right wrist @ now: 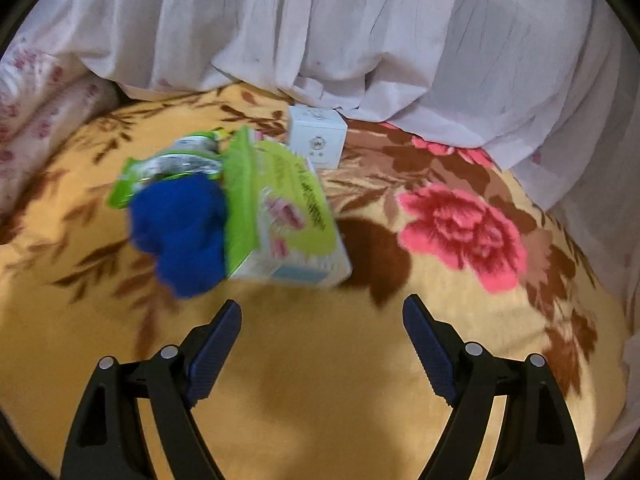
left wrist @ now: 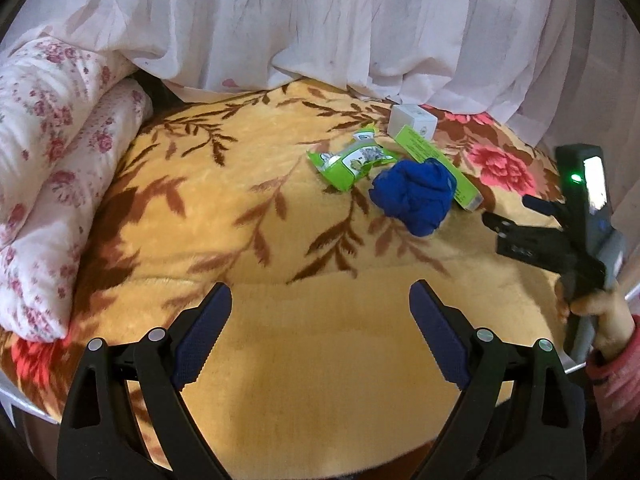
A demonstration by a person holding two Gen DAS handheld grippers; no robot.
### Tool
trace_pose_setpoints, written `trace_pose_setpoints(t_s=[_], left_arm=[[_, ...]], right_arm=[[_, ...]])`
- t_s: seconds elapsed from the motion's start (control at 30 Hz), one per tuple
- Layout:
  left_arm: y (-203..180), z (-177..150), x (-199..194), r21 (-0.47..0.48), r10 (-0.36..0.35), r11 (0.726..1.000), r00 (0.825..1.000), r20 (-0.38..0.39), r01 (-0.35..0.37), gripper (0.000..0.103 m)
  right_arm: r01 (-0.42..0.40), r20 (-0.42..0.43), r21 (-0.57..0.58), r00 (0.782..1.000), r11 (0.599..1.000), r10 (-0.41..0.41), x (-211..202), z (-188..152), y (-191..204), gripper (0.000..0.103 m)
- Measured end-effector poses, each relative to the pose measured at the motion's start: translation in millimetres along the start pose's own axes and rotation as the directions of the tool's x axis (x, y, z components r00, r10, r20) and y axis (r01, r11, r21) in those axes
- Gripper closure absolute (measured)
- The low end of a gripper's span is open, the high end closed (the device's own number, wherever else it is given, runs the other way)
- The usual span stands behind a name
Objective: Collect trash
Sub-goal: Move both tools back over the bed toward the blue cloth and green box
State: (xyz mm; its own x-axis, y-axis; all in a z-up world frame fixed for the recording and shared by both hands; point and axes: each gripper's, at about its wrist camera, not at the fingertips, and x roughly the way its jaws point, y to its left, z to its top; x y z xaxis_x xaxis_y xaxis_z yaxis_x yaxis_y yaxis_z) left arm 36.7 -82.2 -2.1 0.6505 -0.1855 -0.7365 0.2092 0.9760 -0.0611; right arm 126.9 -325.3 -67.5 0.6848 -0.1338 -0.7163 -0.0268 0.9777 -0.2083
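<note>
Toward the far right of the bed, on the yellow plush blanket with brown leaves and pink flowers [left wrist: 248, 248], lies the little heap I am after: a crumpled bright blue cloth-like wad [left wrist: 414, 196], a torn green foil wrapper [left wrist: 348, 158] just to its left and touching it, a long green cardboard box [left wrist: 436, 164] lying against its right side, and a small white carton [left wrist: 412, 120] at the far end of that box, near the hem of the pale curtain [left wrist: 320, 20]. My left tongs [left wrist: 320, 332] hang spread wide over bare blanket, well short of the heap and holding nothing; my right tongs [right wrist: 322, 344] are likewise wide apart and empty, with the near end of the green box just beyond their tips. From here I judge the chief risk is that everything is bunched together: closing on the box may drag the blue wad along or shove the wrapper away across the soft pile. The blanket gives under pressure, so a pad could pinch plush instead of trash. The right wrist view is smeared, so my aim there is unsure. The wrapper looks slick and flattened, the wad soft and springy, the box stiff but light.
</note>
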Motion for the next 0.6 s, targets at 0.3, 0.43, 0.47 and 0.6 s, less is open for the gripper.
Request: trace_pose_setpoints(t_s=[0.3,0.43,0.47,0.6], left_arm=[[-1.4,17.1,32.4,-0.005,-0.014,1.0,0.999,-0.04,0.014,0.015],[-3.2,21.7,40.6,-0.007,-0.022,1.0,0.999,-0.048,0.022,0.015],[-3.3,22.4,42.4,-0.007,-0.022,1.0,0.999,-0.05,0.022,0.015],[-3.7,22.3,48.4,-0.008,-0.027,1.0,0.998,-0.058,0.027,0.015]], right_arm=[[0.187,0.068,-0.152,0.982,0.971,-0.178,54.3,32.6,11.3,0.028],[0.125,0.061,-0.127,0.991,0.984,-0.117,60.1,42.6,1.2,0.08],[0.107,0.057,-0.12,0.993,0.987,-0.101,61.7,43.9,-0.9,0.083],[0.049,0.079,-0.099,0.996,0.994,-0.041,59.6,43.8,-8.6,0.064]])
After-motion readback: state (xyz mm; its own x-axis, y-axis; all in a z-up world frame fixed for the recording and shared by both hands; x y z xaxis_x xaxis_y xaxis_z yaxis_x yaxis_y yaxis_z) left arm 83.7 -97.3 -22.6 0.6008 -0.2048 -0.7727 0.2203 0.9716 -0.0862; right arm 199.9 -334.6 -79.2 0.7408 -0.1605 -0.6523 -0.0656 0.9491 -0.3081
